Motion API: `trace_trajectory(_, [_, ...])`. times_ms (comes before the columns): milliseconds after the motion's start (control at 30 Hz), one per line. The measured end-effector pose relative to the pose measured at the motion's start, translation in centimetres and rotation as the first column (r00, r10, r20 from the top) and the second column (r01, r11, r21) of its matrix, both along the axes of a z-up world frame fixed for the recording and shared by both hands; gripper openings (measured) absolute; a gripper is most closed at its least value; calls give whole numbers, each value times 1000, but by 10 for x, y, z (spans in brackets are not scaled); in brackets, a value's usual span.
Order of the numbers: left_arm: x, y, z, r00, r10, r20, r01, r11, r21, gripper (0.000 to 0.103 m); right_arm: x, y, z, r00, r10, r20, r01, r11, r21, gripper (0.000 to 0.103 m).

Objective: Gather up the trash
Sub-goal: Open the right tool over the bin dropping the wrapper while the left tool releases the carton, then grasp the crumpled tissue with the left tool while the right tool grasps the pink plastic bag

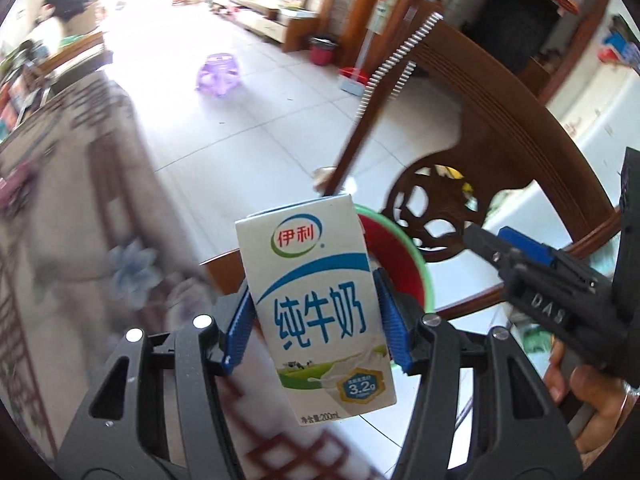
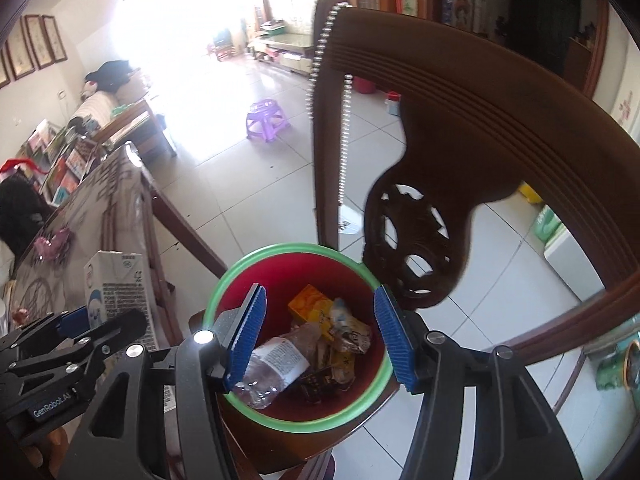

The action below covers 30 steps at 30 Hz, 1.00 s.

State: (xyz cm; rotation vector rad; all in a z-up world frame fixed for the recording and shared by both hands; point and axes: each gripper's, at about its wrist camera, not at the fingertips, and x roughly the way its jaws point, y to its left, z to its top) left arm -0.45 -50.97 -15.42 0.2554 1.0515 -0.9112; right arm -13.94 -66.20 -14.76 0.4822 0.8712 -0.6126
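Observation:
My left gripper point(image 1: 316, 320) is shut on a white and blue milk carton point(image 1: 320, 312), held upright in the air left of the bin. The carton point(image 2: 116, 292) and the left gripper point(image 2: 72, 344) also show at the left of the right wrist view. The red bin with a green rim point(image 2: 240, 268) stands on a chair seat; its rim point(image 1: 420, 256) shows behind the carton in the left wrist view. It holds a crushed plastic bottle point(image 2: 276, 364), an orange box point(image 2: 312, 304) and wrappers point(image 2: 348, 332). My right gripper point(image 2: 320, 336) is open and empty above the bin. It also shows in the left wrist view point(image 1: 480, 244).
A carved dark wooden chair back point(image 2: 460, 120) rises right behind the bin. A table with a patterned cloth point(image 2: 112, 196) lies to the left. A purple stool point(image 2: 266, 118) stands on the tiled floor further off. A hand point(image 1: 588, 396) holds the right gripper.

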Motion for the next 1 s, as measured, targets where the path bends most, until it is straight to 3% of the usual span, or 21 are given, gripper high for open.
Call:
trace_trajectory(100, [-5, -20, -5, 997, -70, -17, 70, 998, 0, 55, -10, -4, 3, 999, -34, 2, 34, 999, -1, 54])
trace_trajectory(200, [-8, -33, -6, 996, -90, 23, 89, 996, 28, 80, -16, -1, 10, 999, -44, 7, 44, 999, -17, 54])
trace_trajectory(300, [-7, -21, 1, 997, -77, 23, 77, 997, -7, 80, -17, 8, 16, 999, -38, 14, 38, 999, -28, 54])
trace_trajectory(433, [-1, 16, 12, 1000, -10, 29, 11, 999, -38, 80, -8, 29, 25, 1000, 1, 20, 0, 999, -40, 54])
trace_trajectory(600, [20, 99, 17, 983, 183, 15, -183, 983, -31, 80, 16, 69, 33, 996, 91, 27, -89, 995, -53, 54])
trace_trajectory(767, [41, 196, 10, 915, 404, -13, -404, 915, -5, 80, 47, 119, 36, 981, 191, 28, -190, 980, -53, 54])
trace_trajectory(1000, [70, 329, 5, 757, 653, -31, -652, 757, 24, 80, 87, 198, 34, 947, 322, 8, -321, 946, -49, 55])
